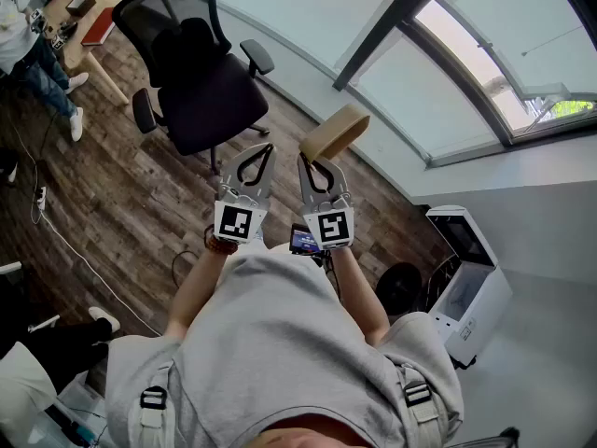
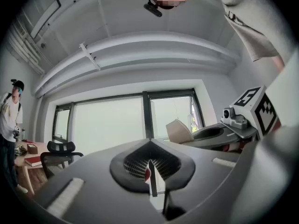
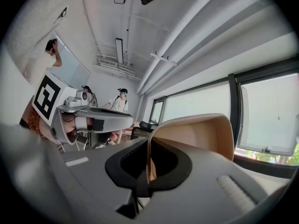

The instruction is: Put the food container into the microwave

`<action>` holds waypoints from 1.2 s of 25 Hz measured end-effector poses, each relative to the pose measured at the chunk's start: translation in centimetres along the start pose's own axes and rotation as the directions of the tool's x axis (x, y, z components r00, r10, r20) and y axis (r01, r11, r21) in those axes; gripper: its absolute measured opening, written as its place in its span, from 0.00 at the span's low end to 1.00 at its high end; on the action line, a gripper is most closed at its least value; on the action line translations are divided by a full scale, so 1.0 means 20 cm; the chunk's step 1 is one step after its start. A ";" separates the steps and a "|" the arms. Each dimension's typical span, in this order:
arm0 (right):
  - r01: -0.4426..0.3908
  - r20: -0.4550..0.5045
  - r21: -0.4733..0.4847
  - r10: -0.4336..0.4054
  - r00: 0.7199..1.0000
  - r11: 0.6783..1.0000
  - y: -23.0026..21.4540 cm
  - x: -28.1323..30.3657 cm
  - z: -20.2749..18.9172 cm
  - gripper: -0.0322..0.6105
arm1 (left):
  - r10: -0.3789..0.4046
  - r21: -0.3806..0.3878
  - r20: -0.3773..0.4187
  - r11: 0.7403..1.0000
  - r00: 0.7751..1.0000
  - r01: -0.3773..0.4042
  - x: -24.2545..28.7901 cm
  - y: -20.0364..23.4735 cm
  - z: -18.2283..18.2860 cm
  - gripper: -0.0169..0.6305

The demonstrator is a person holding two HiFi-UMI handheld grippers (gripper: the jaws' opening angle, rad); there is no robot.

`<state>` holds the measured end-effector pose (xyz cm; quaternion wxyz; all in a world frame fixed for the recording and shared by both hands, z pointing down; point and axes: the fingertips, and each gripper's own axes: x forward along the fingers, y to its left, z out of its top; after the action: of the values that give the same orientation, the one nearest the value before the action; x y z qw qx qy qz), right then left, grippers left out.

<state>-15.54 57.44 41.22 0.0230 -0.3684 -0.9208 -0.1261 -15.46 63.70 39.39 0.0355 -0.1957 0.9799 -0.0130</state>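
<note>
A tan, open-topped food container (image 1: 334, 131) is pinched by its wall in my right gripper (image 1: 311, 163), which is shut on it. In the right gripper view the container (image 3: 196, 139) rises just beyond the right gripper's closed jaws (image 3: 148, 171), its hollow facing me. My left gripper (image 1: 265, 149) is held beside it, shut with nothing between its jaws (image 2: 150, 171). From the left gripper view the container (image 2: 180, 130) and the right gripper (image 2: 219, 132) show at the right. A white box-shaped appliance (image 1: 469, 283) with its door open stands at the right; I cannot tell if it is the microwave.
A black office chair (image 1: 201, 73) stands ahead of both grippers on the wooden floor. A wooden table (image 1: 89, 21) with a book and a standing person (image 1: 23, 40) are at the far left. Large windows (image 1: 448, 73) run along the right. Cables (image 1: 56, 231) lie on the floor.
</note>
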 end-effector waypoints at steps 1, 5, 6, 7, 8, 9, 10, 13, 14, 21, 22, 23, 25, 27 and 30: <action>0.006 0.011 0.002 -0.006 1.000 1.000 -0.01 0.00 0.00 0.08 | -0.002 -0.003 -0.003 1.000 1.000 0.002 0.00 0.00 0.00 0.02; 0.028 0.021 0.001 -0.028 0.999 1.000 -0.08 -0.02 0.00 0.08 | -0.015 -0.019 -0.008 1.000 1.000 0.014 0.03 -0.01 -0.01 0.02; 0.031 0.002 0.000 -0.031 1.000 1.000 -0.09 -0.02 0.00 0.08 | -0.019 -0.022 -0.007 1.000 1.000 0.018 0.04 -0.01 -0.01 0.02; 0.033 -0.015 -0.001 -0.033 0.999 0.999 -0.09 -0.02 -0.01 0.08 | -0.022 -0.025 -0.007 0.999 1.000 0.022 0.04 -0.02 0.00 0.02; 0.035 -0.022 -0.001 -0.035 0.999 0.999 -0.10 -0.01 -0.01 0.08 | -0.027 -0.024 -0.007 0.999 1.000 0.027 0.05 -0.02 0.00 0.02; 0.039 -0.020 -0.001 -0.039 0.999 0.999 -0.11 0.00 -0.01 0.08 | -0.034 -0.020 -0.007 0.999 0.999 0.033 0.06 -0.02 0.00 0.02; 0.043 -0.013 -0.002 -0.043 0.999 0.999 -0.12 0.00 -0.01 0.08 | -0.042 -0.013 -0.005 0.999 0.999 0.042 0.08 -0.03 0.00 0.02; 0.056 -0.002 -0.011 -0.056 0.998 0.998 -0.15 -0.01 -0.01 0.08 | -0.072 -0.007 0.005 0.997 0.997 0.072 0.13 -0.08 0.01 0.02; 0.061 0.001 -0.011 -0.061 0.998 0.998 -0.16 -0.01 -0.01 0.08 | -0.080 -0.010 0.006 0.997 0.997 0.080 0.14 -0.10 0.01 0.02; 0.128 -0.014 -0.010 -0.128 0.992 0.992 -0.30 -0.07 -0.04 0.08 | -0.156 -0.010 0.004 0.988 0.988 0.156 0.28 -0.23 0.01 0.02; 0.137 -0.014 -0.008 -0.137 0.990 0.991 -0.32 -0.09 -0.04 0.08 | -0.166 -0.011 0.005 0.986 0.986 0.166 0.30 -0.25 0.01 0.02; 0.147 -0.014 -0.008 -0.147 0.989 0.989 -0.34 -0.10 -0.05 0.08 | -0.175 -0.009 0.006 0.985 0.985 0.175 0.31 -0.27 0.01 0.02; 0.169 -0.016 -0.009 -0.169 0.986 0.986 -0.38 -0.14 -0.06 0.08 | -0.196 -0.004 0.004 0.981 0.981 0.196 0.34 -0.33 0.00 0.02; 0.193 -0.020 -0.002 -0.193 0.981 0.981 -0.43 -0.19 -0.08 0.08 | -0.223 -0.002 0.001 0.975 0.975 0.223 0.38 -0.40 0.01 0.02; 0.235 -0.026 0.003 -0.235 0.972 0.972 -0.51 -0.26 -0.10 0.08 | -0.269 -0.005 0.004 0.963 0.963 0.269 0.44 -0.51 0.02 0.02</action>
<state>-18.96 46.32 40.26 0.0210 -0.2553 -0.9579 -0.1300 -19.60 51.01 38.90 0.0346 -0.3269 0.9443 -0.0145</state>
